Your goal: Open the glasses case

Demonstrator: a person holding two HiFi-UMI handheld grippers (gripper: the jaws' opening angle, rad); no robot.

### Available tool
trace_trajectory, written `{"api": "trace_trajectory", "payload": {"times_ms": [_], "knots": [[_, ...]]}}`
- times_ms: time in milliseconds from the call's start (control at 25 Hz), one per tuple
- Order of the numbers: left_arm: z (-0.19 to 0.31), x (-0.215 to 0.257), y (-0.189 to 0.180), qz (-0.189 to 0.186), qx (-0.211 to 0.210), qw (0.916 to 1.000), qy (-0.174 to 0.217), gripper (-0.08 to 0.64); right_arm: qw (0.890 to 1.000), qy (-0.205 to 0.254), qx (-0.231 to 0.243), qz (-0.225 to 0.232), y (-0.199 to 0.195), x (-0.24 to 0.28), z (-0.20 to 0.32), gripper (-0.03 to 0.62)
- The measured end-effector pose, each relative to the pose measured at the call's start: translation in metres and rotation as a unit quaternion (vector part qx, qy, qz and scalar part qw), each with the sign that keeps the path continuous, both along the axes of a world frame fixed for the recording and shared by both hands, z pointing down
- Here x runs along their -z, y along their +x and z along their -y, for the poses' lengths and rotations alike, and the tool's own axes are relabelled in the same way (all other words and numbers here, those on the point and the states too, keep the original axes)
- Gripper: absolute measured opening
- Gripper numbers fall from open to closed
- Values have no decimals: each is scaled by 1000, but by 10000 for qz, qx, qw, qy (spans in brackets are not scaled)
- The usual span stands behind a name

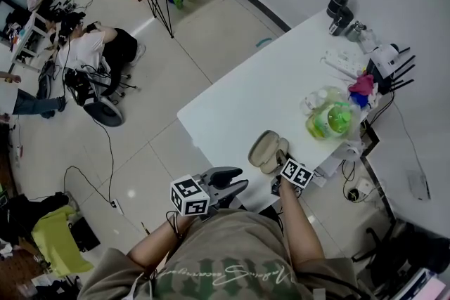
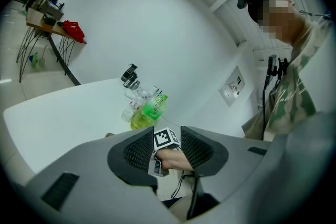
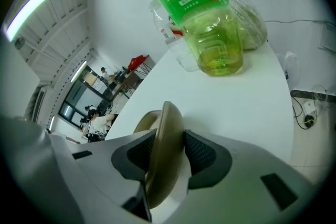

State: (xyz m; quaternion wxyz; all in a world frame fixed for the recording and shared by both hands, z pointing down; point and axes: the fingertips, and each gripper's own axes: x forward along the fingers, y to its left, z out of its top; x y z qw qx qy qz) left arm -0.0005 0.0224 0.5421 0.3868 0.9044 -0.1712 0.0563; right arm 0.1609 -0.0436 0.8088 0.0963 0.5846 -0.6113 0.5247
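Right claw [image 3: 169, 150] part-open, slack round the raised lid of the glasses case [image 3: 165, 123]. The case sits open on the worktop [image 3: 247, 107], under this claw. Left claw [image 2: 167, 150] spread, empty.

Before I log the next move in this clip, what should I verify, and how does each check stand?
1. Glasses case open: ok, its lid stands up off the base.
2. Lid between the jaws of the right gripper: ok.
3. Right pads pressing on the lid: cannot tell; they flank it closely.
4. Left gripper free: ok, jaws apart with nothing between them.
5. Case resting on the table: ok, though it lies close to the near edge.
6. Green tea bottle out of the way: ok, it stands apart from the case.
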Motion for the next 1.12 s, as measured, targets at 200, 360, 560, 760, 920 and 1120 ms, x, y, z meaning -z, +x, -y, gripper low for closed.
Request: {"api": "trace_trajectory", "payload": {"times_ms": [200,360,560,760,920,1120], "knots": [[1,4,-2,-82,-39,10000,36,152,9996,261,-40,128,0,27,0,160],[0,6,-2,-154,-129,9998,31,152,9997,201,-38,135,5,26,-8,163],[1,11,-4,-203,-300,9993,92,150,9990,351,-270,-44,18,39,-13,163],[5,11,-8,-254,-346,9990,83,152,9989,258,-259,-302,28,36,-19,163],[7,10,-11,-299,-413,9987,93,152,9970,407,-430,-490,36,47,-22,163],[10,19,-14,-585,-424,9972,211,150,9848,1640,-534,-185,33,110,-21,163]]}}
